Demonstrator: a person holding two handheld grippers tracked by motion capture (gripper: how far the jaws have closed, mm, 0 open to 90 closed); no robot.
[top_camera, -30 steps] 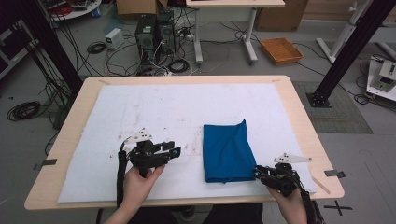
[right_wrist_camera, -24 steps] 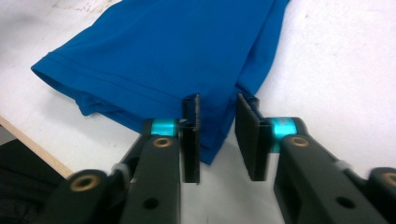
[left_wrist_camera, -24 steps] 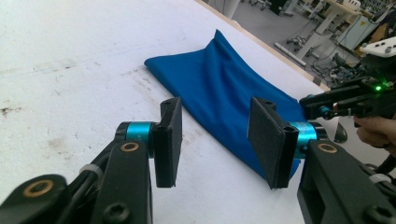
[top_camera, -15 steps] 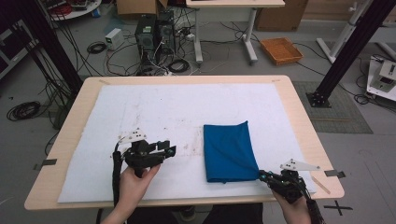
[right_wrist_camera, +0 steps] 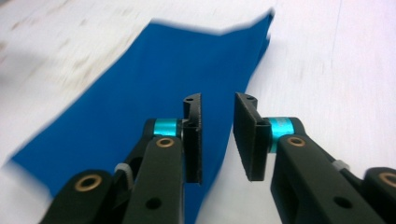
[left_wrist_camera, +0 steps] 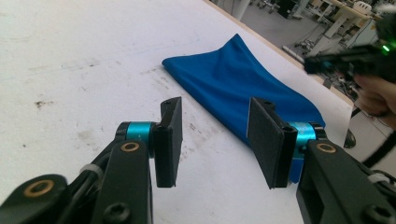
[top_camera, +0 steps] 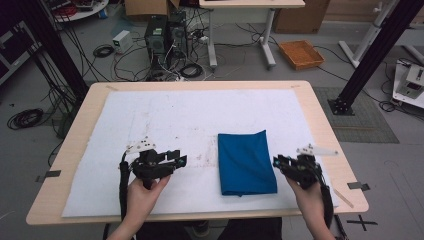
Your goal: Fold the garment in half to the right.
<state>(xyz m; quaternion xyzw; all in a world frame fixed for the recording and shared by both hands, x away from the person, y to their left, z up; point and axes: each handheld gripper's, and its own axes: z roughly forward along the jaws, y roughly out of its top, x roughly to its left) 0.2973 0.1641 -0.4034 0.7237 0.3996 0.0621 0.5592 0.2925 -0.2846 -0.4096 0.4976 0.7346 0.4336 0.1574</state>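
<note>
Cloth [top_camera: 246,162] lies folded on our desk [top_camera: 320,107]; our right gripper [right_wrist_camera: 217,140], jaws just reopened and empty, could snag its edge; left gripper [left_wrist_camera: 215,140] gapes idle.

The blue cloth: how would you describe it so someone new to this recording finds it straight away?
Start at the wooden table and its white mat. On the mat's right half, near the person's edge, lies the blue cloth, folded flat between the two grippers. It is the mat's one coloured item, and neither gripper holds it.
</note>
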